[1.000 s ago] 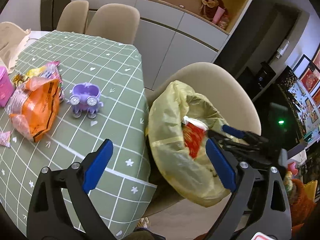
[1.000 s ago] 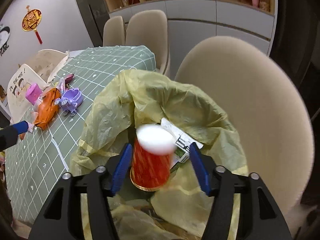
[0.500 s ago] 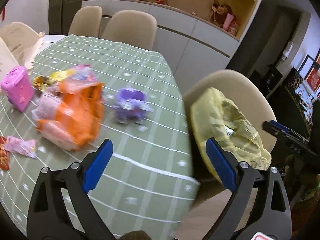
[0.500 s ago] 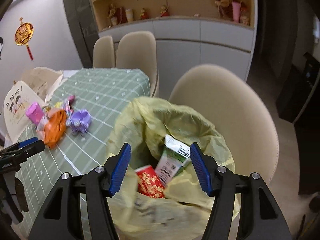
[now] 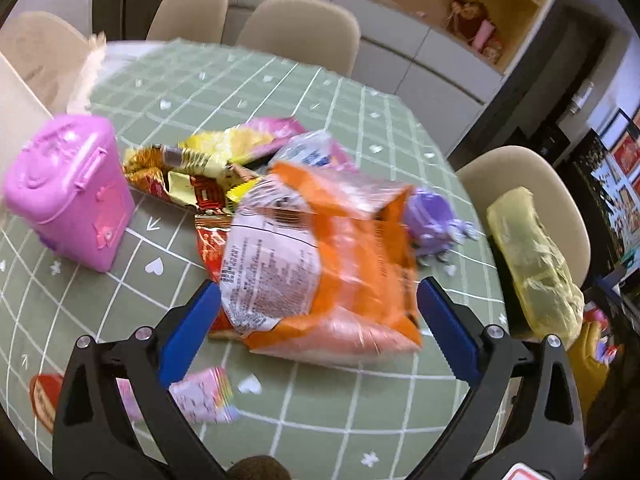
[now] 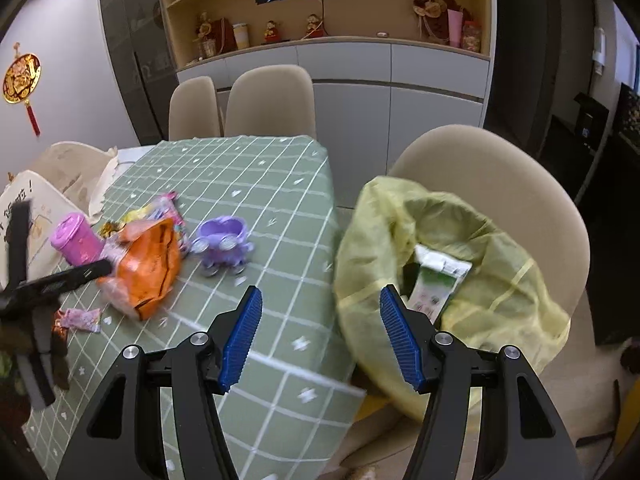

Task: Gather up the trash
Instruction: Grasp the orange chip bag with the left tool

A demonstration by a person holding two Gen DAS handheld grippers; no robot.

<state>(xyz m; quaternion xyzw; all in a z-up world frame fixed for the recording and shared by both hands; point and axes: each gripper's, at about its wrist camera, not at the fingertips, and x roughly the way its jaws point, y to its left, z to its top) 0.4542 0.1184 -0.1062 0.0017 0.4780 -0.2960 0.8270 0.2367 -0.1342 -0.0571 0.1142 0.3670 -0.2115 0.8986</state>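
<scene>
I cannot read the print on the orange snack bag (image 5: 320,256), it is blurred. It hides most of the purple toy (image 5: 434,224) and some wrappers (image 5: 188,176) (their labels unclear). The yellow trash bag (image 6: 452,264) covers the carton (image 6: 434,284) partly.

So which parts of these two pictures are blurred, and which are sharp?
Left wrist view: the orange snack bag and pink case are smeared by motion, while the left gripper stays sharp. Right wrist view: mostly clearer, though the table edge and yellow trash bag are soft; both views bend straight lines.
</scene>
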